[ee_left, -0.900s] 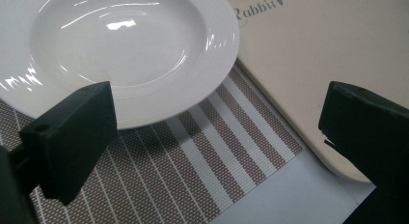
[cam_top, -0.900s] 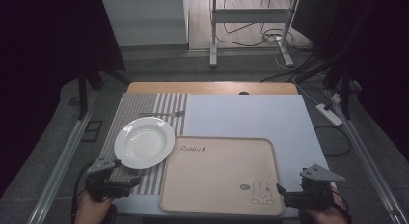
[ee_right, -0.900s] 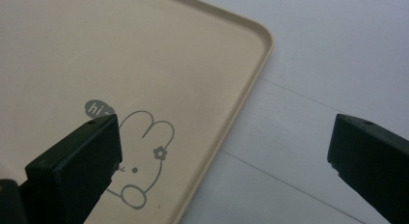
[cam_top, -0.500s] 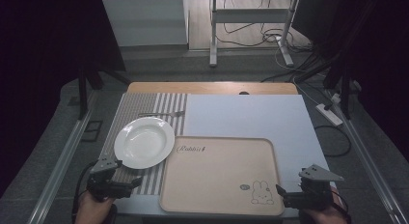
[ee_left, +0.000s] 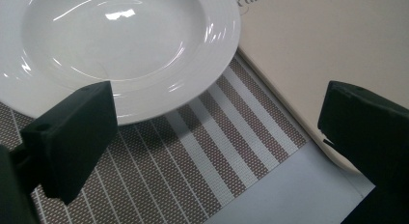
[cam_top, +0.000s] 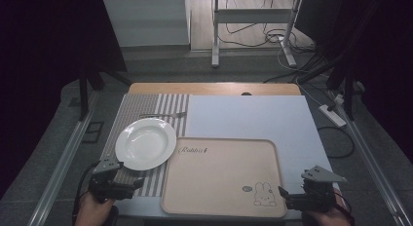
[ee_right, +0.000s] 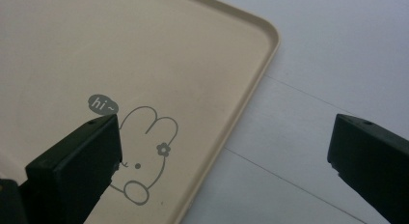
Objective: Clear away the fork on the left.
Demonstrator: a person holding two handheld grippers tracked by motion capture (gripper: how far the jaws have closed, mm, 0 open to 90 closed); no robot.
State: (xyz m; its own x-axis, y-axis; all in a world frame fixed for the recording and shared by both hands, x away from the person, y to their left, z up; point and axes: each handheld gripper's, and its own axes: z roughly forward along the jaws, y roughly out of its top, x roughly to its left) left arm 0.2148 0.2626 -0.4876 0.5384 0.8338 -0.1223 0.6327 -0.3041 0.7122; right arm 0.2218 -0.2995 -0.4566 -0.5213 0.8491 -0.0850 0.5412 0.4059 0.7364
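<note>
A white deep plate [cam_top: 145,143] [ee_left: 120,45] rests on a striped placemat [cam_top: 160,106] [ee_left: 202,161] at the table's left. A beige tray [cam_top: 224,177] [ee_right: 96,55] with a rabbit drawing [cam_top: 262,194] [ee_right: 144,156] lies to the plate's right. A fork [cam_top: 163,115] lies on the mat behind the plate. My left gripper [cam_top: 127,182] [ee_left: 217,151] hovers open near the front left edge, just short of the plate's near rim, nothing between its jaws. At the front right, my right gripper [cam_top: 287,196] [ee_right: 226,171] stands open over the tray's near right corner.
A pale sheet [cam_top: 253,116] covers the table's right half, with bare wood [cam_top: 214,88] at the far edge. A power strip [cam_top: 332,115] and cables lie on the floor to the right. Metal rails [cam_top: 61,162] run along both sides.
</note>
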